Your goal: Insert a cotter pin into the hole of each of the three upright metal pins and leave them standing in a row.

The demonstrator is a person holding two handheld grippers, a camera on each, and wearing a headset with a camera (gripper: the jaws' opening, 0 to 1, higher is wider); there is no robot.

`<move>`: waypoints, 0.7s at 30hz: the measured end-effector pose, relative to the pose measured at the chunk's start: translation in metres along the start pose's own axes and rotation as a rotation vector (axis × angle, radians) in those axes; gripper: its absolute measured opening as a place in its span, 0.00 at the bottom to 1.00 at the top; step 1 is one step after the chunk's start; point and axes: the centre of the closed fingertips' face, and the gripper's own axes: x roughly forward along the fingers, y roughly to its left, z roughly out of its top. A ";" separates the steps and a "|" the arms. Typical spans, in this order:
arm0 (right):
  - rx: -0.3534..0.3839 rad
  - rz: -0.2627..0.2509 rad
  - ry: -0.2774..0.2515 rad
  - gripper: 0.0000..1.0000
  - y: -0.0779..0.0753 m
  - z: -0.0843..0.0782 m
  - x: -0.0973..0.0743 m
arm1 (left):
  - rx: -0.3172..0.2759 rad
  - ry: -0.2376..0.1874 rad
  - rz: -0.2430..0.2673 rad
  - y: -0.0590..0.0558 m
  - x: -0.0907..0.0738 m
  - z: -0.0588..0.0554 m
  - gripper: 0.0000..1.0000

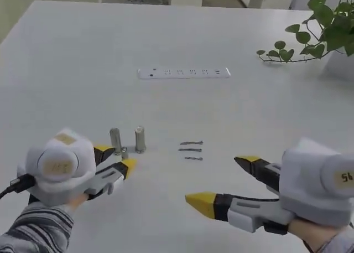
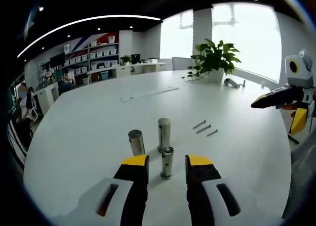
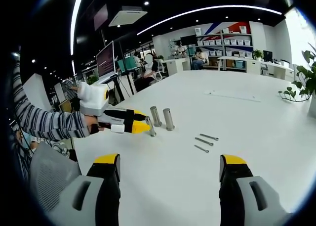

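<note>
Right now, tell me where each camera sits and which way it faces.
Head view: on the headset, looking down at the table; left tongs, right tongs and a striped sleeve show.
Left gripper view: on the left tongs, facing along open jaws at the nearest metal pin; right tongs at right.
Right gripper view: on the right tongs, facing the left tongs and sleeve.
Shared: all three show the cotter pins.

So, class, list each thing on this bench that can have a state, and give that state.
Short metal pin: upright, unpinned, between the left jaws
Two taller metal pins: upright, unpinned
Cotter pins: lying loose on the table
Left gripper: open
Right gripper: open, empty
</note>
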 end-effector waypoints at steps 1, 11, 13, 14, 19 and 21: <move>0.000 0.001 0.001 0.81 0.000 0.000 0.000 | -0.001 0.004 0.000 0.000 0.001 0.000 0.25; -0.004 0.004 0.013 0.80 -0.001 -0.003 0.004 | -0.016 0.011 -0.019 -0.002 0.004 -0.002 0.10; -0.003 0.003 0.014 0.80 -0.001 -0.004 0.004 | -0.015 0.012 -0.021 -0.002 0.004 -0.002 0.06; -0.001 0.003 0.015 0.80 -0.002 -0.004 0.004 | -0.020 0.011 -0.025 -0.002 0.005 -0.002 0.06; -0.002 0.003 0.017 0.79 -0.002 -0.004 0.005 | -0.002 0.007 -0.029 -0.003 0.004 -0.001 0.05; -0.002 0.005 0.017 0.79 -0.001 -0.004 0.005 | -0.009 0.002 -0.034 -0.003 0.004 0.000 0.05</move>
